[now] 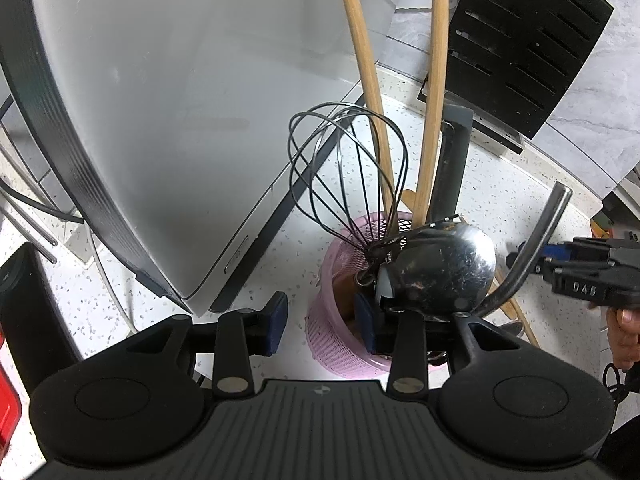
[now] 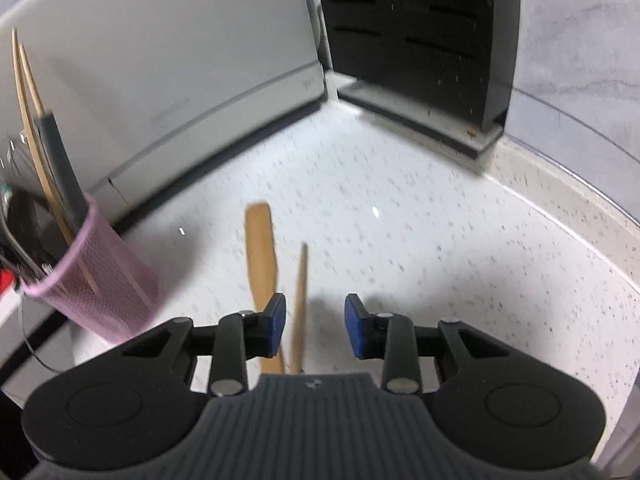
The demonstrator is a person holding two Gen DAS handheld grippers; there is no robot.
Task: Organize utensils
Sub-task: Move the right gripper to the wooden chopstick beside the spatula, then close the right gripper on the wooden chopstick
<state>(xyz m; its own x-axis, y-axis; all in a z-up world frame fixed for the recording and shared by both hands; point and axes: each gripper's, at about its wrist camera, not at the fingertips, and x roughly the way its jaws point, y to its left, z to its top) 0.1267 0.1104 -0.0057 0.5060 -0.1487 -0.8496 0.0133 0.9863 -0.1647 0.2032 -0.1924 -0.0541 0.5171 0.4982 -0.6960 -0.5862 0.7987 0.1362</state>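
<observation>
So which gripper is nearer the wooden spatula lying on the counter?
Right. The right gripper hovers directly over the wooden spatula; the left gripper is over at the pink basket.

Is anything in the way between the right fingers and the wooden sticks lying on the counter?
Nothing visible. The right gripper is open right over the thin wooden stick; the flat wooden spatula lies beside it on the bare counter.

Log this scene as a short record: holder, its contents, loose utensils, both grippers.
holder: pink mesh holder on the counter
in holder: whisk, two wooden handles, grey handle
at holder's rim: ladle bowl
loose on counter: wooden spatula, wooden stick
left gripper: open, at the holder
right gripper: open, over the stick
</observation>
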